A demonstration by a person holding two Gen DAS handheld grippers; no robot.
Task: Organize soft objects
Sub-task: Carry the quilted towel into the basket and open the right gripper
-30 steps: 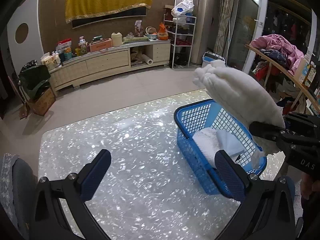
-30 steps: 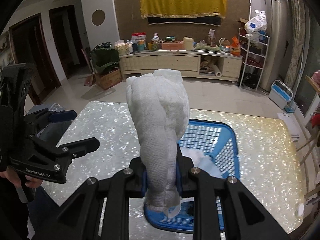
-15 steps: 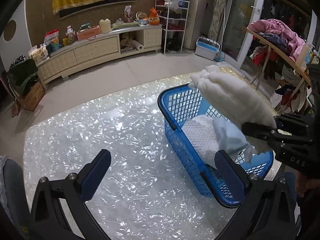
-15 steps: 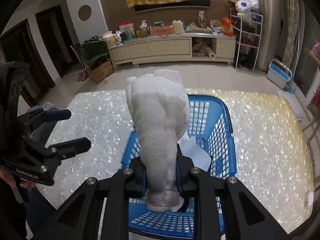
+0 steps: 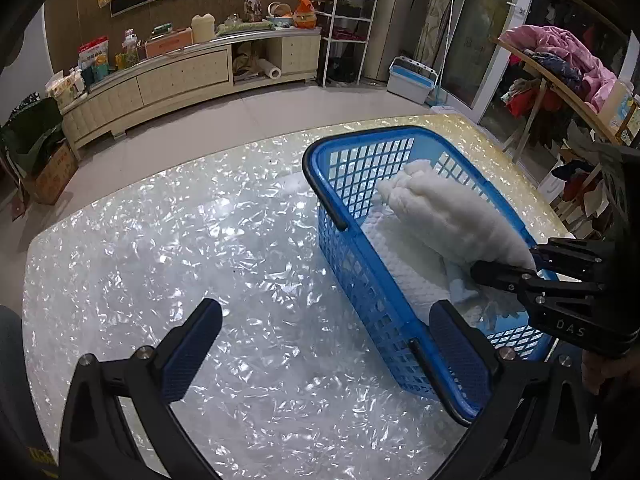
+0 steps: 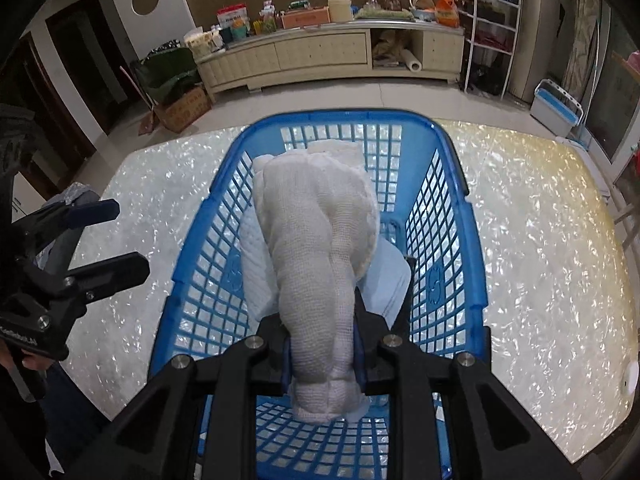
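Observation:
A rolled white mesh cloth (image 6: 316, 240) is pinched at its near end by my right gripper (image 6: 322, 344), which is shut on it. The roll hangs inside the blue plastic basket (image 6: 474, 240), just above a folded white quilted cloth (image 6: 256, 268) and a light blue cloth (image 6: 386, 280). From the left wrist view the roll (image 5: 448, 224) lies low in the basket (image 5: 324, 196) with the right gripper (image 5: 504, 264) behind it. My left gripper (image 5: 324, 316) is open and empty above the shiny table (image 5: 200, 240), its right finger beside the basket's near wall.
The basket stands on the right part of the pearly table, whose yellowish far edge (image 6: 560, 168) is close behind it. Beyond are a long low cabinet (image 5: 180, 76), a white wire shelf (image 5: 344, 20), a blue and white box (image 5: 412, 80) and a clothes rack (image 5: 560, 68).
Both grippers have come down toward the table. The cloth roll, earlier held above the basket, has sunk inside its walls. The left gripper stays open.

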